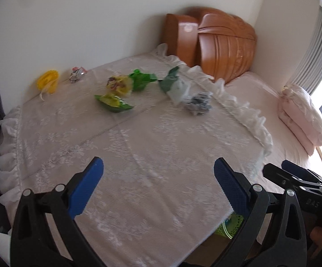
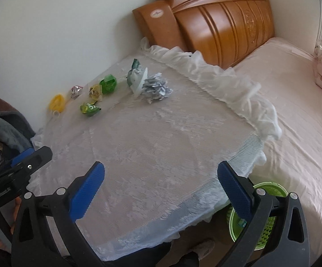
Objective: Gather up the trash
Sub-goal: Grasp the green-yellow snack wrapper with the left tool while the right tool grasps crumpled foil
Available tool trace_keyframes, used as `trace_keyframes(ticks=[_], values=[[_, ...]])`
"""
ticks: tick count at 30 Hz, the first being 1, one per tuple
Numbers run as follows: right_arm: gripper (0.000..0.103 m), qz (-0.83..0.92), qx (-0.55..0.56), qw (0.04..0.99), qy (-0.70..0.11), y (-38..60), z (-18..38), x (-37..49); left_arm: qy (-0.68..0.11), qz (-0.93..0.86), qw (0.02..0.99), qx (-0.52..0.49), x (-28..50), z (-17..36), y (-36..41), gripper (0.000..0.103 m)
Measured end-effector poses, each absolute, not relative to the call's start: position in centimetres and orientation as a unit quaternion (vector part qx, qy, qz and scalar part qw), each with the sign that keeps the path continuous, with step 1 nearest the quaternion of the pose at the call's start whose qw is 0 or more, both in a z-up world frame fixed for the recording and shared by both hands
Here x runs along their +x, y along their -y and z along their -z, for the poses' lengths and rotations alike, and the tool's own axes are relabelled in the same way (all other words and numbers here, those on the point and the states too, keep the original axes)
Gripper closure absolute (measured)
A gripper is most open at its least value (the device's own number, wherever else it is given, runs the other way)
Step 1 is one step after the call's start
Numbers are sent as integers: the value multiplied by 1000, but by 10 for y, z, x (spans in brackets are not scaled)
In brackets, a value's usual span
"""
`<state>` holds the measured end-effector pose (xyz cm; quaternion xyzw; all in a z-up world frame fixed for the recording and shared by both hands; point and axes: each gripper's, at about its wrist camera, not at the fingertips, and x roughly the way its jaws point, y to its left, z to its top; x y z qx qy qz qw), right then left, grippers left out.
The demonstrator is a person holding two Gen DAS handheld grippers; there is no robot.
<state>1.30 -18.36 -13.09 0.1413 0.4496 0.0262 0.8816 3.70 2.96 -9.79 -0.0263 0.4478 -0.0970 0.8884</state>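
Note:
Several pieces of trash lie at the far side of a lace-covered table (image 1: 138, 155): a yellow net (image 1: 47, 81), a silver foil wad (image 1: 76, 74), a yellow-brown wrapper (image 1: 118, 84), a green wrapper (image 1: 142, 80), a green-yellow packet (image 1: 113, 103), a green-white bag (image 1: 174, 84) and a crumpled grey wrapper (image 1: 197, 103). In the right wrist view the same grey wrapper (image 2: 157, 87) and green-yellow packet (image 2: 89, 109) show. My left gripper (image 1: 158, 178) is open over the near table. My right gripper (image 2: 161, 180) is open too, with a green basket (image 2: 270, 222) below its right finger.
A wooden headboard (image 2: 216, 22) stands against the far wall. A bed with a pink sheet (image 2: 294, 111) lies to the right, with a folded pink quilt (image 1: 301, 115) on it. A white frilled trim (image 2: 227, 82) edges the table cover. Dark cloth (image 2: 3, 122) sits at left.

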Motion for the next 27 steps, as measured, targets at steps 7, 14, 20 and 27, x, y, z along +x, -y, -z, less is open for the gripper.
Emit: trace_keyframes(ticks=[7,14,20,27], values=[[2,-19,128,879,-459,171,141,59,-472,62,878,-48,114,132,-51,8],[2,-5,122,873,-471,169,155,114,-511,-4,856,-82,210,190,-66,9],[2,0,102,873,-477,170,174,160,-515,-31,852,-91,246,210,-72,27],[2,-12,48,873,-485,155,199,220,-513,-30,853,-88,256,217,-71,42]])
